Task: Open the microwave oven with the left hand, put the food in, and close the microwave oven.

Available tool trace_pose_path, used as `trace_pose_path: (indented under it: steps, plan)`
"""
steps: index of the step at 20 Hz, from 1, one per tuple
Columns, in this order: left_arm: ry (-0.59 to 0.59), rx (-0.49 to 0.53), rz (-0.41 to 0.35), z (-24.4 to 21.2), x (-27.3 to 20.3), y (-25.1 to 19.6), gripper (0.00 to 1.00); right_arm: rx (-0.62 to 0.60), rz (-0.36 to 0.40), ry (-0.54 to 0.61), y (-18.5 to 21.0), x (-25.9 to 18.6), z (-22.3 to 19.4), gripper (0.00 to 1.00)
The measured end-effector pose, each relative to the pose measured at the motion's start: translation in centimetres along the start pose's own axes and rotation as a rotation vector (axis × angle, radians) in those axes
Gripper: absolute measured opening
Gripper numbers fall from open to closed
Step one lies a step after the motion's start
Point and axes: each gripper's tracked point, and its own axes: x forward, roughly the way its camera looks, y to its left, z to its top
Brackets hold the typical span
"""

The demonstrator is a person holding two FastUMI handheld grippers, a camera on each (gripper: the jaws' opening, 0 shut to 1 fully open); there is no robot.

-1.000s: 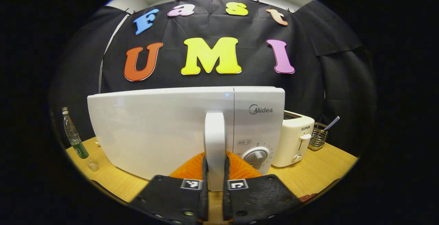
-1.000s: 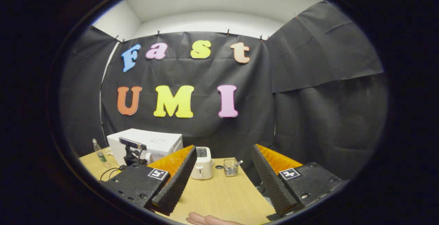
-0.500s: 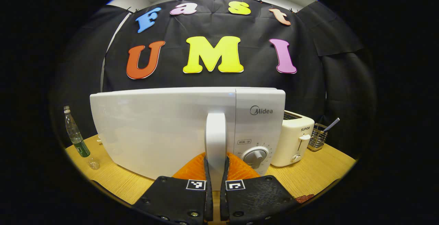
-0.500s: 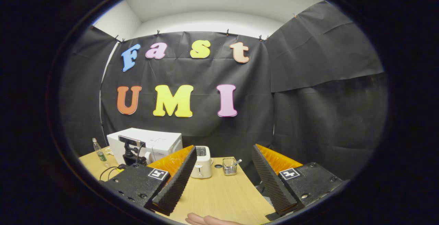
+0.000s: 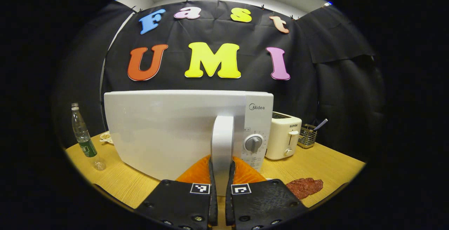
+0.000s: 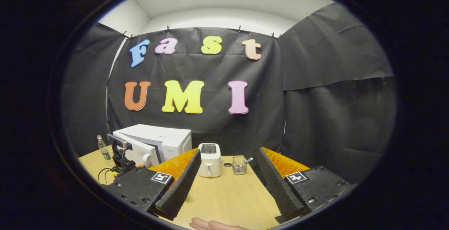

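Observation:
The white microwave (image 5: pixel 257 117) stands on the wooden table, its door (image 5: pixel 165 132) swung partly outward. My left gripper (image 5: pixel 221 163) is shut on the door's upright white handle (image 5: pixel 222 139). A flat reddish-brown piece of food (image 5: pixel 304 187) lies on the table to the right of that gripper. In the right gripper view the microwave (image 6: pixel 168 140) sits at the far left with its door (image 6: pixel 136 149) ajar and the left gripper's device in front of it. My right gripper (image 6: pixel 229 151) hovers open over the table, holding nothing.
A cream toaster (image 5: pixel 282 135) and a wire basket (image 5: pixel 307 135) stand right of the microwave. A clear bottle (image 5: pixel 82 137) and a small dish (image 5: pixel 105 137) are on its left. A hand (image 6: pixel 210 224) shows at the bottom of the right gripper view.
The microwave door has swung outward with my left gripper on its handle, and the food has come into the left gripper view. The right gripper stays open, barely moved.

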Motion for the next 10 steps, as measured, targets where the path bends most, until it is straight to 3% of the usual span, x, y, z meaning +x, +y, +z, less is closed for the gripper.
trace_pose_path:
  steps: [4, 5, 6, 7, 10]
  plan:
    - [0.006, 0.003, -0.024, -0.2, -3.6, 1.2, 0.07, -0.017, 0.007, -0.031, 1.0, -1.7, 0.8, 1.00]
    - [0.009, 0.000, -0.025, -0.3, -4.7, 1.6, 0.10, -0.018, 0.010, -0.035, 1.3, -2.1, 0.9, 0.94]
    - [0.008, -0.005, -0.030, -0.4, -5.5, 2.0, 0.10, -0.016, 0.017, -0.034, 1.8, -2.6, 1.0, 1.00]
    - [0.010, -0.011, -0.036, -0.5, -6.5, 2.5, 0.10, -0.010, 0.025, -0.030, 2.2, -3.0, 0.8, 0.94]
    - [0.006, -0.022, -0.039, -0.8, -9.2, 4.2, 0.10, -0.005, 0.062, -0.033, 3.9, -4.2, 1.1, 0.94]
